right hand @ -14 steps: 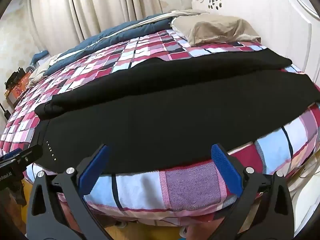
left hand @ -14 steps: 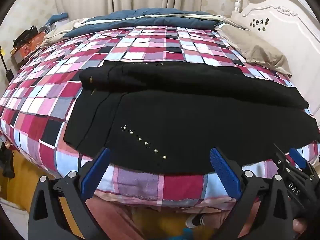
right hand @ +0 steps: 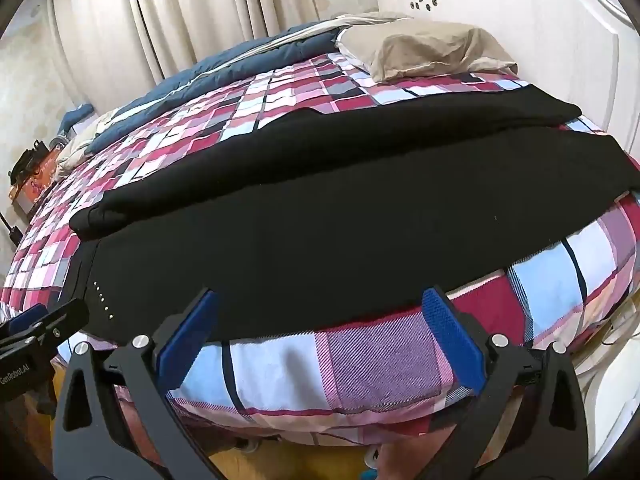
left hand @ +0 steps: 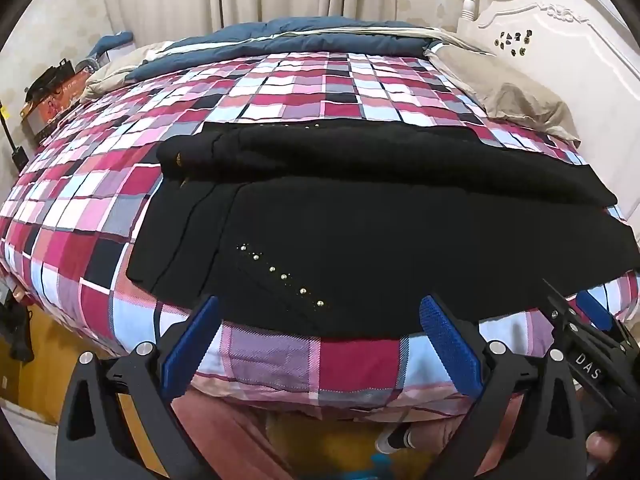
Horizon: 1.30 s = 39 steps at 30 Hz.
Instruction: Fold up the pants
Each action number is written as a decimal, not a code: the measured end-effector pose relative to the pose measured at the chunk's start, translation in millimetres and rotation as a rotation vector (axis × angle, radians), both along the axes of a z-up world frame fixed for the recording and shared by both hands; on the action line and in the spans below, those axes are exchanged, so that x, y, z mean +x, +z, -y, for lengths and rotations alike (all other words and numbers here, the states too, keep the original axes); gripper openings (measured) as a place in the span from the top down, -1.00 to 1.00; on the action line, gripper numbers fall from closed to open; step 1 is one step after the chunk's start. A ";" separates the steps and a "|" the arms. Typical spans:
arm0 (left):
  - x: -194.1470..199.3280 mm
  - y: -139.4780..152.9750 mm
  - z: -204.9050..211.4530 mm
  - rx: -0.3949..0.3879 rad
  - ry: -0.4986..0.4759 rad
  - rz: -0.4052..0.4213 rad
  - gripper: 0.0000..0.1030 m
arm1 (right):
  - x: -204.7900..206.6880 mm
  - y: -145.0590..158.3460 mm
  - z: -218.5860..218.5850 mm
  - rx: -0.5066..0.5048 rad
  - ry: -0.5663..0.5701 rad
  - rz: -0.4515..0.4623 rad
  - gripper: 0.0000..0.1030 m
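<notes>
since half a second ago almost nothing is shifting: both views are matching the earlier ones, the bed sitting a touch lower in the left view. the left hand-held gripper (left hand: pixel 318 344) and right hand-held gripper (right hand: pixel 320 344) are hanging spread wide and empty above the near edge of the checked pink-and-red bed (left hand: pixel 360 364). the black studded fabric pants (left hand: pixel 400 248) are lying flat across it, the far leg seemingly lapped onto the near one, so further folds look still to come. the left view is showing the studded waist end, the right view the hem end.
</notes>
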<state>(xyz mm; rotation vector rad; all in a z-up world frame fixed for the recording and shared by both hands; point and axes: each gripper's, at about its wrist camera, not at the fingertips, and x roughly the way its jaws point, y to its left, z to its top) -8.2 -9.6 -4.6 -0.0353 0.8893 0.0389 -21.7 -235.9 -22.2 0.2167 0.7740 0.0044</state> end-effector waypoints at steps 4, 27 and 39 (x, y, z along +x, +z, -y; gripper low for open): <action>-1.4 -0.1 1.3 -0.002 0.001 -0.002 -0.92 | 1.0 -1.3 -0.4 0.001 -0.003 -0.010 -0.96; -3.6 1.5 -0.2 -0.010 -0.002 0.000 -0.92 | 1.7 -5.8 0.2 0.004 0.000 -0.017 -0.96; -4.8 0.2 0.2 -0.013 0.002 -0.002 -0.92 | 2.1 -7.0 0.2 0.003 0.001 -0.022 -0.96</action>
